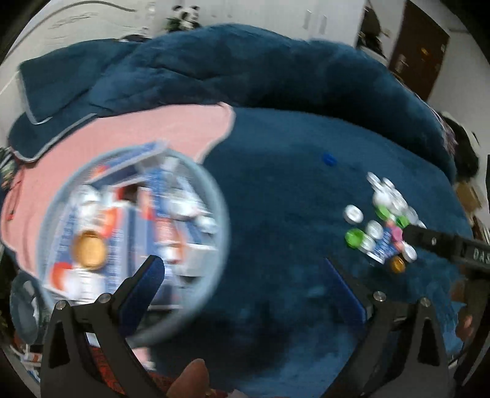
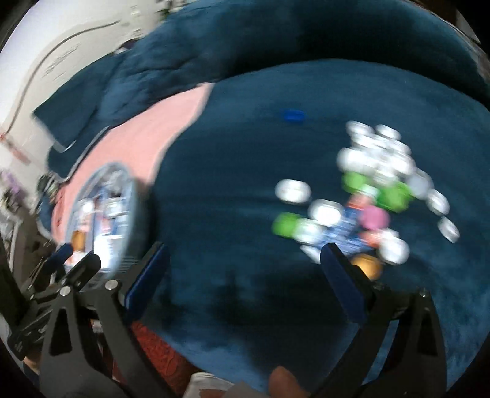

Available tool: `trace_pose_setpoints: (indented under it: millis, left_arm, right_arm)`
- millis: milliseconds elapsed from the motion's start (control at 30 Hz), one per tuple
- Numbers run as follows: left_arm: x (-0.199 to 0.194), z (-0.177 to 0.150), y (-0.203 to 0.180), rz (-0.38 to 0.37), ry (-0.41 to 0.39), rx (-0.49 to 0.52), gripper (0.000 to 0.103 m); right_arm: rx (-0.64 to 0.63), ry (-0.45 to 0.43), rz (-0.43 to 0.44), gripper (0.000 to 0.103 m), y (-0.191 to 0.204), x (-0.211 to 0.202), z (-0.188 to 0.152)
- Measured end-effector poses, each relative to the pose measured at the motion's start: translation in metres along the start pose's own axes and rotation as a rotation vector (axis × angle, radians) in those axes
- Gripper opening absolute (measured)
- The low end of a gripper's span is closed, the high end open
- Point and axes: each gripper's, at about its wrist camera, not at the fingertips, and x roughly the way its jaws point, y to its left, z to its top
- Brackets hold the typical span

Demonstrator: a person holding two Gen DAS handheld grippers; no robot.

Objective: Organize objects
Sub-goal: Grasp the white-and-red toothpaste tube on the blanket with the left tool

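A round clear-rimmed bowl (image 1: 134, 242) sits at the left, holding blue-and-white packets and an orange cap (image 1: 89, 247). It also shows in the right wrist view (image 2: 104, 214). A pile of white, green, pink and orange bottle caps (image 1: 382, 220) with a blue packet lies on the blue blanket at the right; it shows blurred in the right wrist view (image 2: 367, 196). A lone blue cap (image 1: 329, 159) lies farther back. My left gripper (image 1: 245, 272) is open and empty, its left finger over the bowl's edge. My right gripper (image 2: 245, 257) is open and empty, just short of the pile.
A dark blue fleece blanket (image 1: 275, 199) covers the bed, bunched high at the back. A pink sheet (image 1: 147, 134) lies under the bowl. A brown door (image 1: 419, 52) and a panda toy (image 1: 183, 16) stand behind. Both views are motion-blurred.
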Motion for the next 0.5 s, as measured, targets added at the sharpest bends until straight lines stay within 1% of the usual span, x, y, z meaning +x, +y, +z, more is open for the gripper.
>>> trace_pose_setpoints:
  millis: [133, 200, 267, 333, 467, 500]
  left_arm:
    - [0.017, -0.005, -0.036, -0.039, 0.039, 0.05, 0.102]
    - [0.028, -0.007, -0.055, -0.051, 0.061, 0.084, 0.102]
    - [0.038, -0.009, -0.076, -0.066, 0.079, 0.125, 0.102]
    - [0.044, -0.007, -0.094, -0.081, 0.085, 0.164, 0.102]
    - [0.066, 0.002, -0.147, -0.111, 0.075, 0.302, 0.102]
    - [0.071, 0.004, -0.158, -0.118, 0.072, 0.33, 0.102]
  right_arm:
    - [0.127, 0.0, -0.076, 0.1, -0.062, -0.006, -0.007]
    - [0.179, 0.006, -0.098, 0.1, -0.085, -0.005, -0.012]
    - [0.24, 0.021, -0.097, 0.1, -0.108, -0.004, -0.015]
    - [0.291, 0.024, -0.086, 0.099, -0.119, -0.004, -0.018]
    - [0.424, 0.021, -0.077, 0.099, -0.139, -0.013, -0.018]
    - [0.462, 0.008, -0.075, 0.099, -0.144, -0.019, -0.017]
